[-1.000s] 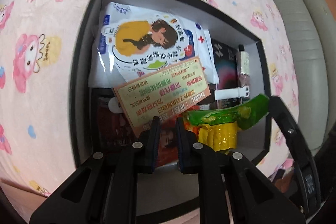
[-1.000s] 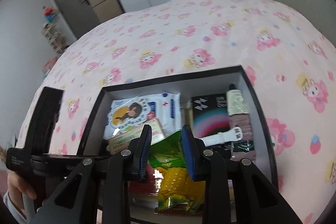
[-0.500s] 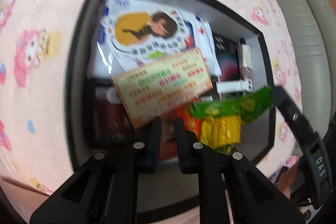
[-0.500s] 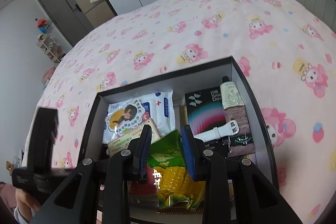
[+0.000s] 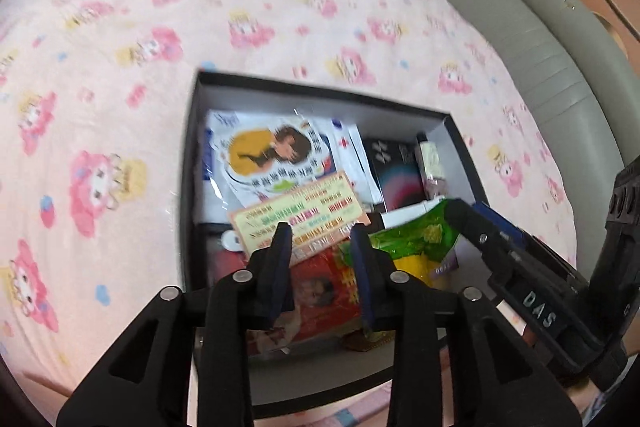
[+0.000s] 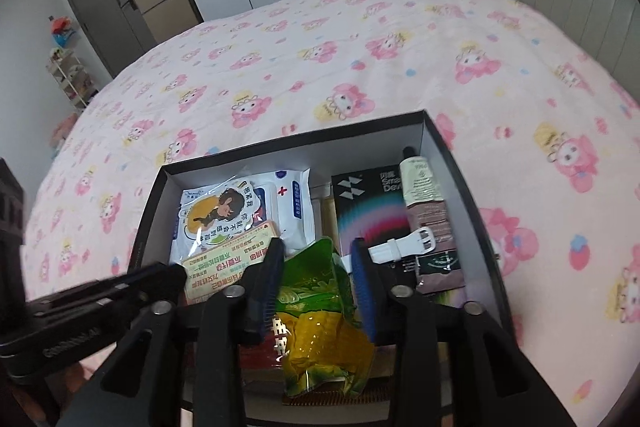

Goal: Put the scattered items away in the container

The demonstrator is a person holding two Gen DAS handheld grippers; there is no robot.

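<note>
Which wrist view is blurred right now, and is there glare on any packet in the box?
Left wrist view: motion-smeared, bedspread print and card text soft. Right wrist view: sharp, box contents readable, with glare on the green-yellow snack packet and the cartoon wipes pack.

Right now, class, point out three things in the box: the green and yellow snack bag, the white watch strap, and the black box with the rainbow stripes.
green and yellow snack bag [image 6: 320, 323], right wrist view, crumpled yellow middle.
white watch strap [image 6: 404, 247], right wrist view, middle of the band.
black box with rainbow stripes [image 6: 370, 211], right wrist view, striped front face.

A black box [image 6: 476, 195] sits directly on the bed's pink cartoon-print blanket [image 6: 360, 67].
</note>
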